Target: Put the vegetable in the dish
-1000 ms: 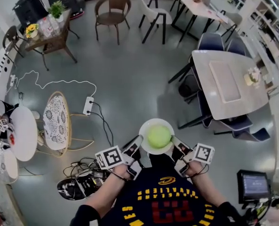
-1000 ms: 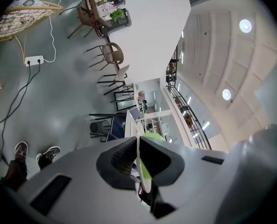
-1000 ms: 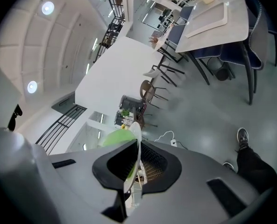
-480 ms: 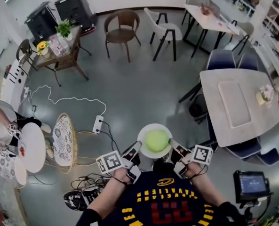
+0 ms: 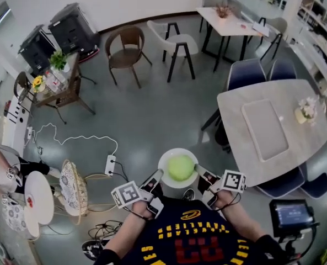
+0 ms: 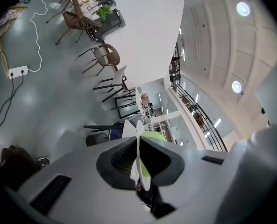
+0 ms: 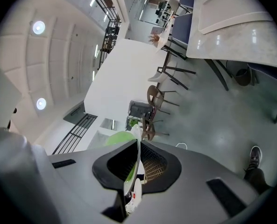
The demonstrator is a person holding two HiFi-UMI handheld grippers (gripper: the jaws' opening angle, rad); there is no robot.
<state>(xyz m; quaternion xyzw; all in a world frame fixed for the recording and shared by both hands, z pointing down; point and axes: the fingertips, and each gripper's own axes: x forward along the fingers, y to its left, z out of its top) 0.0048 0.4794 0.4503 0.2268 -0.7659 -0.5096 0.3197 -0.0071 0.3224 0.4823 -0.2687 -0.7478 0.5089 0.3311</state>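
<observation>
The grey floor (image 5: 152, 109) fills most of the head view, far below the person; a large pale table (image 5: 273, 120) with dark blue chairs (image 5: 246, 70) stands to the right, and a white table (image 5: 229, 21) stands near the far wall; a brown chair (image 5: 124, 43) and a white chair (image 5: 174, 43) sit side by side in the open space; at the left are a wicker chair with a patterned cushion (image 5: 75, 187) and a small round white table (image 5: 39, 203), with a white power strip (image 5: 110, 164) and its cable lying on the floor just beside the wicker chair; a dark monitor (image 5: 290, 215) shows at the lower right. Close to the person's chest, the white dish (image 5: 164, 167) is held in the air between both grippers, well above the floor; the round pale-green vegetable (image 5: 181, 167) lies in the middle of the dish; the left gripper (image 5: 156, 176) has its jaws pinching the dish's left rim, and its own view shows the thin white rim edge-on between the two dark pads; the right gripper (image 5: 200, 173) has its jaws pinching the opposite rim in the same way, the green of the vegetable showing just beyond the pads.
</observation>
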